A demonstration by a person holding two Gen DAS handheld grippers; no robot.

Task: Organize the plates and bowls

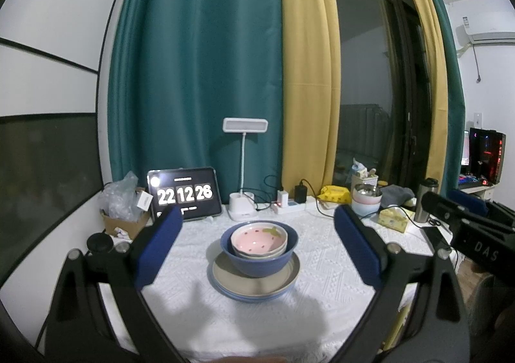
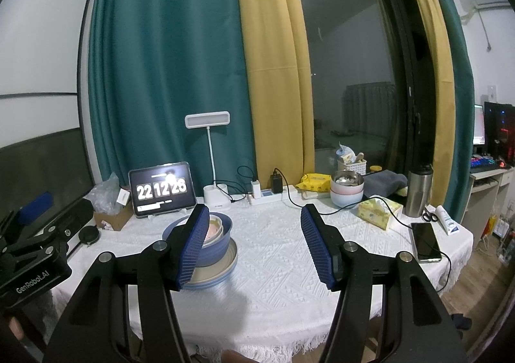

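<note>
A: Where does the left wrist view look from?

B: From behind its own two fingers, low over the near edge of the table (image 1: 322,266), facing the curtains (image 1: 199,73). The stack (image 1: 257,253) sits dead centre, near, framed between the fingers.

A: And the right wrist view?

B: Same low height and facing, but set further right. There the stack (image 2: 206,244) falls left of centre, partly behind the left finger, and the phone (image 2: 426,242) at the table's right edge shows.

A: What do they share?

B: The stack, the tablet (image 1: 185,194) (image 2: 162,189), the lamp (image 1: 244,170) (image 2: 210,163), curtains and window. Each also catches the other gripper at its edge.
</note>
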